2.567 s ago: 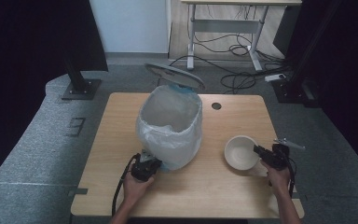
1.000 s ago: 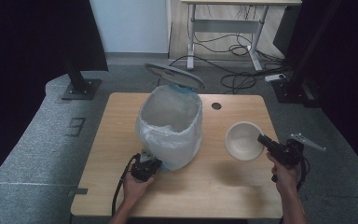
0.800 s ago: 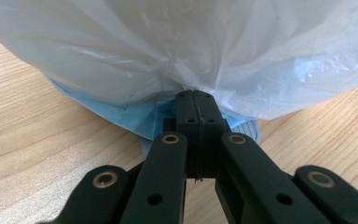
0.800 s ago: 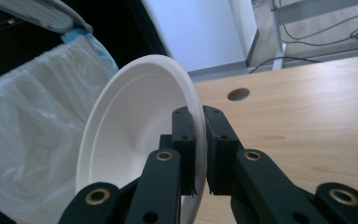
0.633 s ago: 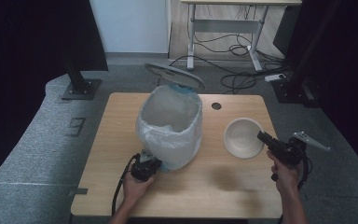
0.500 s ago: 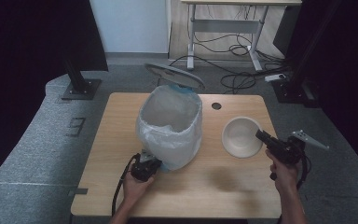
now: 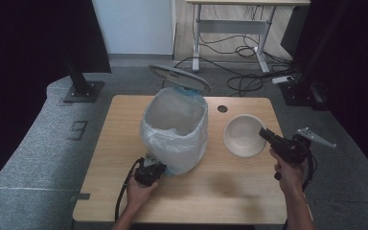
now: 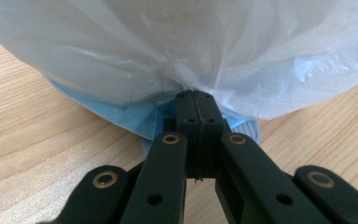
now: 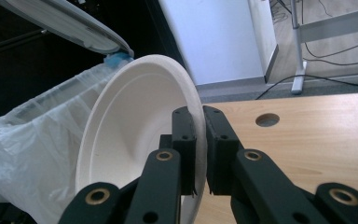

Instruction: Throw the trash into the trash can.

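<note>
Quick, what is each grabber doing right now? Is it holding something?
Left gripper: closed, pinching the white bin bag near the bin's base.
Right gripper: closed on the rim of the white bowl, holding it tilted.

Both hand-held grippers (image 7: 149, 165) (image 7: 264, 135) look clamped, jaws apparently closed.

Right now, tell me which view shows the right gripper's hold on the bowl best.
The right gripper view: the right gripper is shut on the bowl rim, one jaw each side. The high view shows the tilted bowl at the gripper tip, without detail. The left gripper view faces the bag.
</note>
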Demonstrator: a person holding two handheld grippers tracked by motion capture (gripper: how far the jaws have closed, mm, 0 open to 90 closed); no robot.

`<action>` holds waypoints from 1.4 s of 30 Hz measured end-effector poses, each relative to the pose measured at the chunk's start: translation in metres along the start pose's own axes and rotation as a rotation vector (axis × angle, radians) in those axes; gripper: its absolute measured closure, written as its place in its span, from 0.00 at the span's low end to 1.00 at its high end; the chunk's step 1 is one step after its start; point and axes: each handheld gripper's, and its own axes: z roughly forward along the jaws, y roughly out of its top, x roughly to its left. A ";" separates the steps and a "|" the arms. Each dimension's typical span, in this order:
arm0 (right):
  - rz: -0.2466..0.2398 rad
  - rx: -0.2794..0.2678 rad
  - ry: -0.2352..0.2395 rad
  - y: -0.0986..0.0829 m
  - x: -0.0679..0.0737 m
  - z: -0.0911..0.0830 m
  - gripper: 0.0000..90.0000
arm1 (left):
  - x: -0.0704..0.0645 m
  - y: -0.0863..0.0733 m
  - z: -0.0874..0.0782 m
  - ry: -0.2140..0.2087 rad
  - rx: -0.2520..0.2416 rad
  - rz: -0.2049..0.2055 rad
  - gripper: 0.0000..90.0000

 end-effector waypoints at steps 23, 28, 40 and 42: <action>-0.034 -0.026 0.073 0.030 0.036 0.015 0.92 | 0.000 0.000 0.000 -0.001 -0.001 0.001 1.00; -0.037 -0.032 0.101 0.037 0.046 0.019 0.92 | 0.000 0.000 0.000 -0.001 0.000 0.001 1.00; -0.036 -0.022 0.142 0.043 0.062 0.033 0.92 | 0.000 0.000 0.000 -0.001 0.000 0.001 1.00; -0.037 -0.019 0.148 0.044 0.065 0.036 0.92 | 0.000 0.000 0.000 -0.001 0.000 0.001 1.00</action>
